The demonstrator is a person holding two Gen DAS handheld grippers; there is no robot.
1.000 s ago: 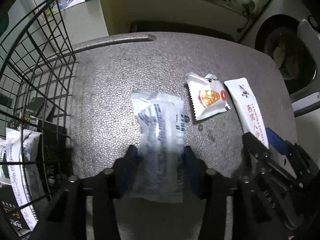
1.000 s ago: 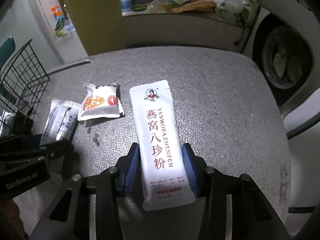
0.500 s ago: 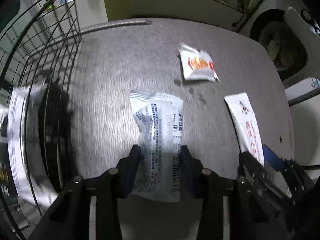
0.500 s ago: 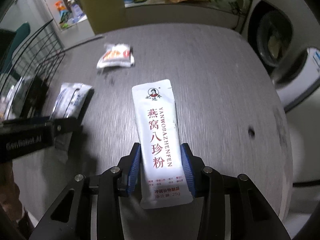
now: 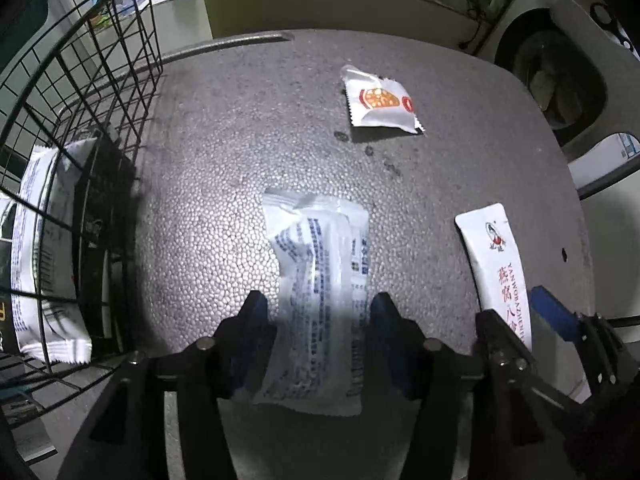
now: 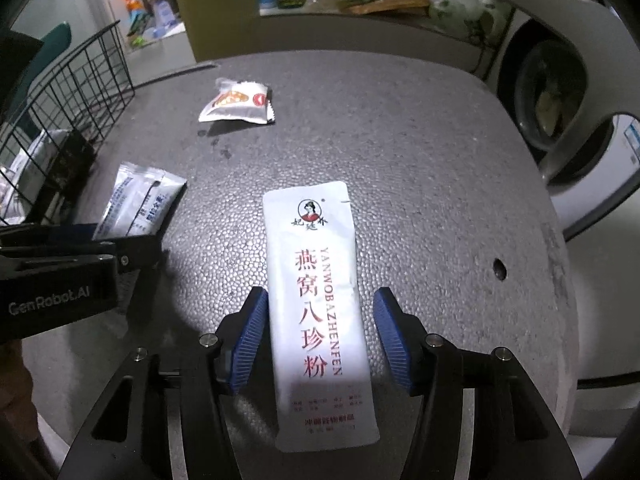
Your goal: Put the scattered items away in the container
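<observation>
The grey pebbled tabletop (image 6: 400, 152) is carrying three packets, with the black wire basket (image 5: 80, 92) standing at its left edge and already holding packets. The left gripper (image 5: 318, 320) is pointing steeply down, its jaws having just been opening; they are standing spread, with the crinkled white sachet with blue print (image 5: 320, 288) lying between the blue pads, clear gaps showing on both sides. The right gripper (image 6: 320, 332) is likewise angling down, its jaws having just been widening around the long flat white sachet with red characters (image 6: 320, 300), the ribbed pads standing apart from it. A small white snack packet (image 5: 380, 104) is lying toward the far edge.
</observation>
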